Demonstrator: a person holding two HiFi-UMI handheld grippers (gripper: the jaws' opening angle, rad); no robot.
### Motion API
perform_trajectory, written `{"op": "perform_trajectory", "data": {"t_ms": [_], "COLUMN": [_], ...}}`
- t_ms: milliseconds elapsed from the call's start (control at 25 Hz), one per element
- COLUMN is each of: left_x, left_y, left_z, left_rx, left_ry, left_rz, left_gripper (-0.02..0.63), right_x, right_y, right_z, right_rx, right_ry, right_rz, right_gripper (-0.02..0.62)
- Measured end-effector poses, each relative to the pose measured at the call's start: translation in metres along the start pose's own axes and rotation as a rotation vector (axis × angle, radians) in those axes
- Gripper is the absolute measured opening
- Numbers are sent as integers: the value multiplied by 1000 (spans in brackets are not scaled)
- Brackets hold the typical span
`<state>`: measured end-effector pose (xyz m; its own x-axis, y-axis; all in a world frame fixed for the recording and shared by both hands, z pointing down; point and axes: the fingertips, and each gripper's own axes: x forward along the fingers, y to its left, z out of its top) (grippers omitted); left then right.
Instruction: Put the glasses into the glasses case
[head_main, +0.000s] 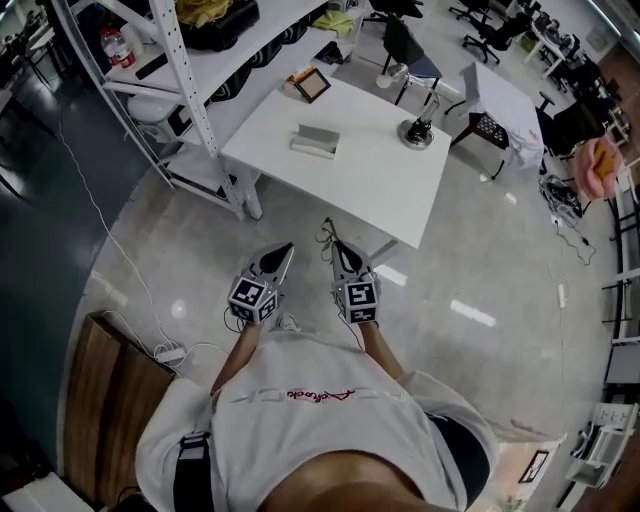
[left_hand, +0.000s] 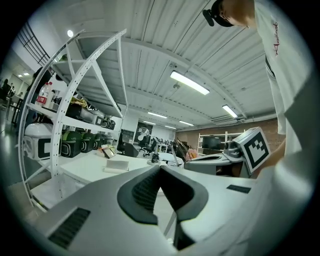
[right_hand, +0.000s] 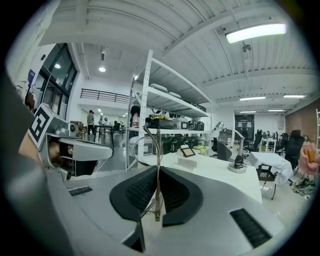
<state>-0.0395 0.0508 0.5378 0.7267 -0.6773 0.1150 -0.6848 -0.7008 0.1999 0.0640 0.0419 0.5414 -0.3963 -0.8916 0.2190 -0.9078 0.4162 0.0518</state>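
Grey left tongs (head_main: 283, 252) (left_hand: 160, 168): I hold them low in front of me, black pads pressed together with nothing between them.
Grey right tongs (head_main: 336, 247) (right_hand: 158, 172): just beside the left pair, jaws clamped on the thin metal-framed glasses (head_main: 326, 236) (right_hand: 157, 200). One arm of the glasses stands upright between the pads, and the wire rim pokes out past the tips.
Pale polished concrete floor (head_main: 480, 300): under both tongs, and between me and the table.
White square table (head_main: 385, 195): ahead of the tongs, well apart from them.
Pale grey rectangular glasses case (head_main: 315, 141) (left_hand: 116, 169) (right_hand: 192, 162): lying flat on the table's left half, nowhere near the glasses.
Far side of the table: a small dark-framed picture (head_main: 310, 84) at the left corner and a black round-based desk lamp (head_main: 415, 133) to the right.
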Motion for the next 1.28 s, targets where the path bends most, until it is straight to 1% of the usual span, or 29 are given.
{"op": "perform_trajectory", "data": {"t_ms": [160, 360, 480, 560, 760, 880, 1040, 1120, 1280], "left_x": [9, 16, 20, 24, 33, 39, 51, 58, 81], "left_y": [32, 61, 67, 70, 69, 74, 89, 97, 118], "left_z": [8, 9, 6, 1, -4, -4, 0, 0, 13], "left_rx": [0, 6, 8, -5, -9, -21, -9, -18, -14], "left_ry": [10, 26, 40, 45, 59, 53, 47, 43, 29], "left_rz": [-28, -58, -71, -77, -99, -96, -81, -73, -66], "left_gripper": [9, 9, 9, 9, 9, 9, 9, 9, 9], "right_x": [33, 56, 59, 62, 67, 76, 96, 107, 134], "right_y": [-2, 3, 2, 1, -6, -7, -18, -22, -37], "right_z": [8, 10, 3, -1, -7, -4, -2, -2, 6], "right_rx": [4, 17, 20, 24, 28, 34, 27, 28, 19], "right_ry": [9, 19, 36, 42, 54, 55, 43, 46, 42], "right_rz": [-30, -59, -76, -84, -93, -84, -74, -69, -66], "right_gripper": [11, 11, 12, 12, 12, 12, 12, 12, 12]}}
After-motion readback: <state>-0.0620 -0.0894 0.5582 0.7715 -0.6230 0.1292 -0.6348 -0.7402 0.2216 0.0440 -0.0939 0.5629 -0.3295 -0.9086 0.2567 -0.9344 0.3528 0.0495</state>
